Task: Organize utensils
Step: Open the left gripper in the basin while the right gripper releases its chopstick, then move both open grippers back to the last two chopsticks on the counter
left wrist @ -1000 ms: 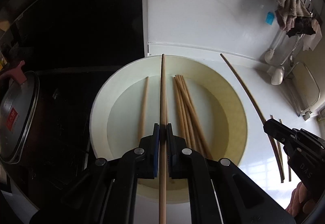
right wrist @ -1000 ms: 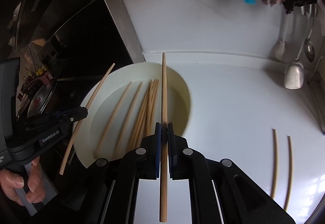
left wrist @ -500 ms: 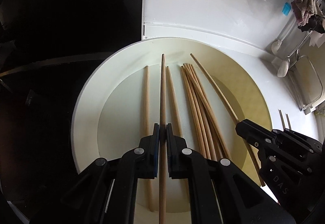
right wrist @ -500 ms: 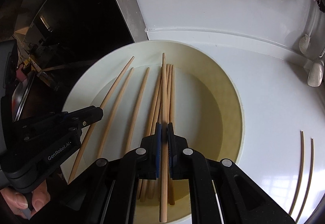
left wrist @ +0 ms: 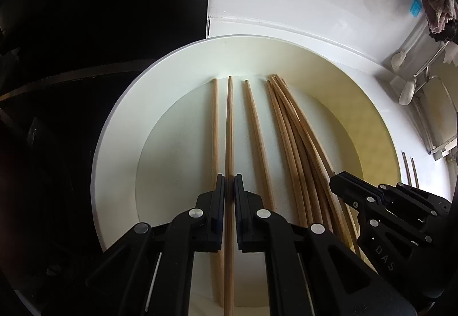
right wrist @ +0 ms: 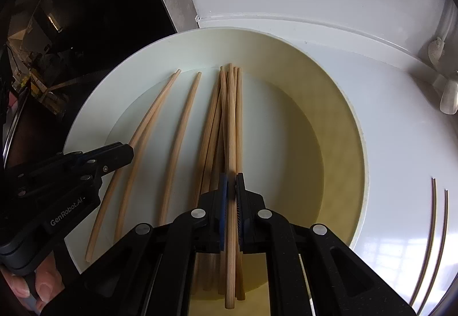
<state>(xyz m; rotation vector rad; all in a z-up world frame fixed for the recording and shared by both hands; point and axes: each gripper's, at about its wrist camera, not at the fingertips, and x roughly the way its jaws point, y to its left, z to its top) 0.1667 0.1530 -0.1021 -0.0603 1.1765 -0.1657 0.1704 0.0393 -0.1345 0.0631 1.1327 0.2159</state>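
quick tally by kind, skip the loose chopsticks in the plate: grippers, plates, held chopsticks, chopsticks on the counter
grippers: 2
plate: 1
held chopsticks: 2
counter chopsticks: 2
total: 7

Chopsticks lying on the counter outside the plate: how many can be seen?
2. Both lie side by side on the white counter, right of the plate: the nearer chopstick and the outer chopstick. Others may lie beyond the frame.
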